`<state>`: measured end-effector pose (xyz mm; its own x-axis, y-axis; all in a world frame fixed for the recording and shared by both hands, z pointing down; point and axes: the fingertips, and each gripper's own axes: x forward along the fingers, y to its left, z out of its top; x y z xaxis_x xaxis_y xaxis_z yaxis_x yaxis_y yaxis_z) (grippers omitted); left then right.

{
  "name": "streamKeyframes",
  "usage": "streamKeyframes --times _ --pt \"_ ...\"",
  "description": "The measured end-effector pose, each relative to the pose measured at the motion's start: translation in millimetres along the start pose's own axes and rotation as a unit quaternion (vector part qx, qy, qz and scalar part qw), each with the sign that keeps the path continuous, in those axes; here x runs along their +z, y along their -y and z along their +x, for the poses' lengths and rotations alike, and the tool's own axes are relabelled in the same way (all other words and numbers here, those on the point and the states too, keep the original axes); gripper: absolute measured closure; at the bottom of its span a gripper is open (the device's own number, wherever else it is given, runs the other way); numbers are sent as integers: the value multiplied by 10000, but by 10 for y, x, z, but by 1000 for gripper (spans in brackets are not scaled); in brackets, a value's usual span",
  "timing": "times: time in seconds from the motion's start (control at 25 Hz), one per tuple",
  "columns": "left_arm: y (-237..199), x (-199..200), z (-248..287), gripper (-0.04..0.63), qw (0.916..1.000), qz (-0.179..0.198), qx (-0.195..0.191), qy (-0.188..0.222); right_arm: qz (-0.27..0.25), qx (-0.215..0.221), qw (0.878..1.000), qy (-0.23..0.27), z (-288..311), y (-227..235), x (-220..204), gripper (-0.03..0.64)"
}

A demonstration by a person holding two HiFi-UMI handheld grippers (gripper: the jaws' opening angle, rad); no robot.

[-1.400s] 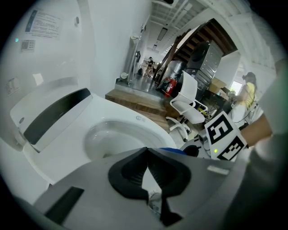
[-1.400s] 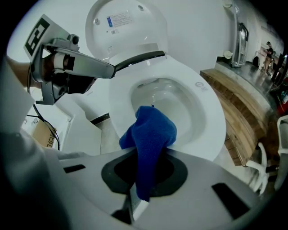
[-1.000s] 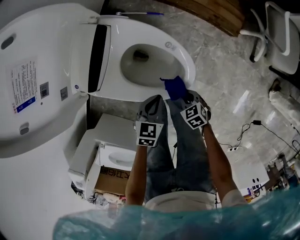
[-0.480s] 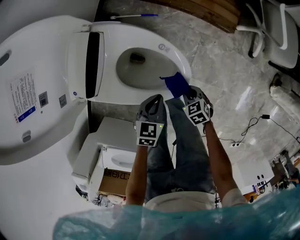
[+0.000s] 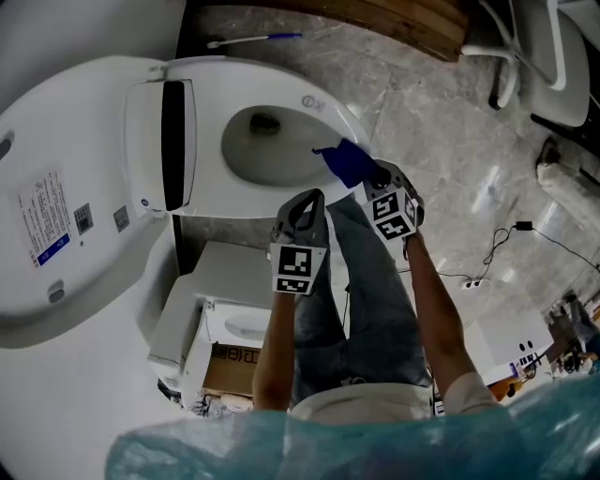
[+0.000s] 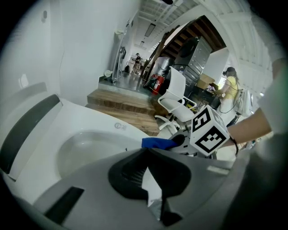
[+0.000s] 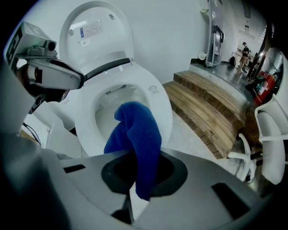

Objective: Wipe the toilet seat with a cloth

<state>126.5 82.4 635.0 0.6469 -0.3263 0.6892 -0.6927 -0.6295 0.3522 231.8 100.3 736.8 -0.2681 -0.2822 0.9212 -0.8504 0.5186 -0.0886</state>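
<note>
The white toilet seat (image 5: 323,183) rings the bowl, and its lid (image 5: 66,187) stands raised at the left. A blue cloth (image 5: 345,161) rests on the seat's near-right rim, with my right gripper (image 5: 366,174) shut on it. In the right gripper view the cloth (image 7: 137,130) hangs folded from the jaws of the right gripper (image 7: 136,167), over the seat (image 7: 158,108). My left gripper (image 5: 309,200) hovers beside the seat's near edge, shut with nothing in it. In the left gripper view the left gripper (image 6: 146,152) points at the bowl, with the cloth (image 6: 157,143) just past it.
A low wooden step (image 5: 412,23) lies beyond the toilet, with a blue-handled stick (image 5: 258,39) on the floor next to it. A white chair (image 5: 534,56) stands at the far right. A white box (image 5: 220,281) and a cardboard carton sit beside the person's legs. Cables (image 5: 497,253) trail across the floor.
The head view has swung, so the toilet sits further left. My right gripper has carried the cloth a little along the rim toward the seat's front end. The left gripper has barely moved.
</note>
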Motion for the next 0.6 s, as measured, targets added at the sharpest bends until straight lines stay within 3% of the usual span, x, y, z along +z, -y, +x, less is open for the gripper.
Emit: streamKeyframes --times 0.6 --pt "-115 288 194 584 10000 -20 -75 58 29 -266 9996 75 121 409 383 598"
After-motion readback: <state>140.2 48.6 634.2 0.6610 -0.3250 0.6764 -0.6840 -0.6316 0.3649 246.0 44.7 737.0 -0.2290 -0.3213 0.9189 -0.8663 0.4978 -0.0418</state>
